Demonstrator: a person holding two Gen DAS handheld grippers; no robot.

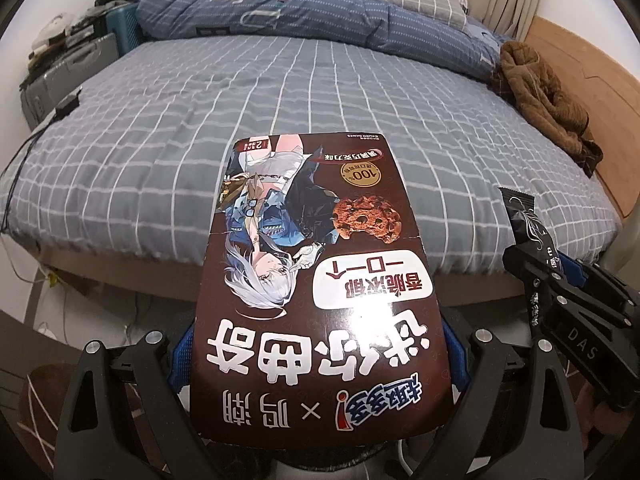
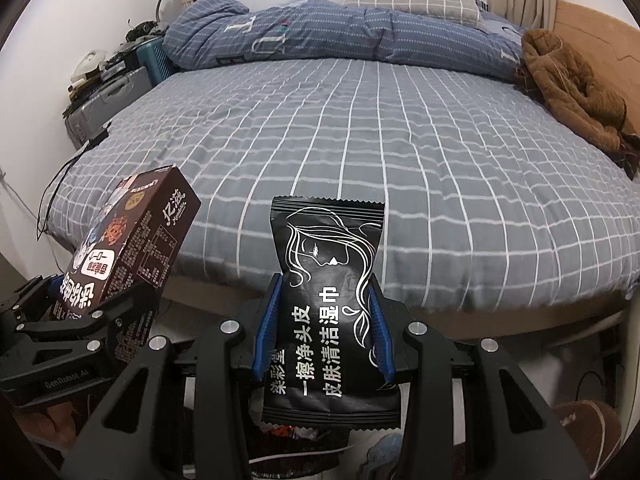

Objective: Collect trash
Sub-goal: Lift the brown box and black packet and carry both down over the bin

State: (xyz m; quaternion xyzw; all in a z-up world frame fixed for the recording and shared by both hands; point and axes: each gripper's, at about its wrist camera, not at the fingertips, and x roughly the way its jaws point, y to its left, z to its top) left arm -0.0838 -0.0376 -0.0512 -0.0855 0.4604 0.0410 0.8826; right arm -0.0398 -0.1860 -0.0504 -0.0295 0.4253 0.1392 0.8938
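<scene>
While each tool grips one piece of trash, both are held in the air in front of the bed's near edge. The left tool (image 1: 316,364) is clamped on a brown cookie box (image 1: 316,280), its blue pads pressing the box's two long sides near the lower end; the box juts forward past the fingertips, printed face up. The right tool (image 2: 326,336) is clamped the same way on a black wet-wipe packet (image 2: 328,304), which stands up between its fingers with its crimped top edge above them. From the right wrist view the box shows at lower left, tilted, just beside the packet. Beyond lies the bed (image 2: 360,140) with its grey checked sheet, then a blue duvet (image 2: 320,32) bunched along the far side, with a brown garment (image 2: 572,92) at the right.
</scene>
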